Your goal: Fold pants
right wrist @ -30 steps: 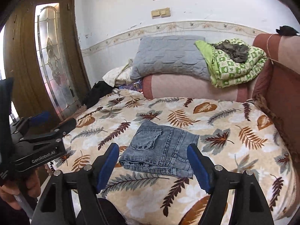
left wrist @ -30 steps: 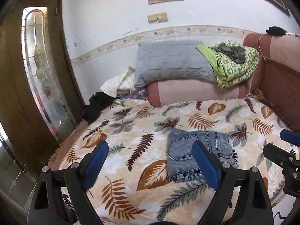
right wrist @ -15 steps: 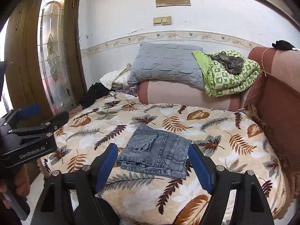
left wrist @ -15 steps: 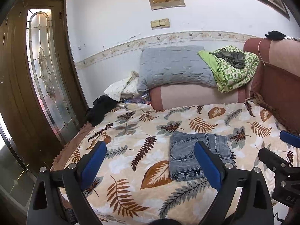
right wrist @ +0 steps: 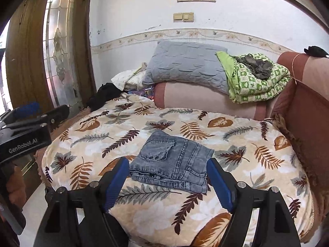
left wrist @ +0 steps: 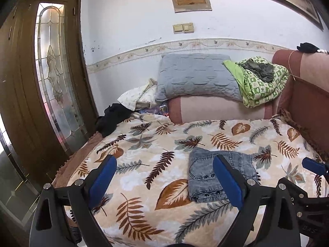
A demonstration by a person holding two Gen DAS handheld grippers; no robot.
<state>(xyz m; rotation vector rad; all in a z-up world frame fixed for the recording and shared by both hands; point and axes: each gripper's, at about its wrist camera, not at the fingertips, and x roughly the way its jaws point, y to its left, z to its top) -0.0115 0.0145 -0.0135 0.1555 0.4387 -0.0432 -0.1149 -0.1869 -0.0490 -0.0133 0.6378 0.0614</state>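
Grey-blue denim pants lie folded into a small flat rectangle on the leaf-patterned blanket; they also show in the right wrist view. My left gripper is open and empty, held back above the blanket's near edge, left of the pants. My right gripper is open and empty, just short of the pants' near edge. The left gripper also shows at the left of the right wrist view.
A grey pillow and a green checked quilt rest on the pink sofa arm at the back. Dark clothes lie at the far left corner. A wooden door with glass stands left.
Both grippers have drawn back and up from the bed, so the pants look smaller and farther. The pants have not moved.
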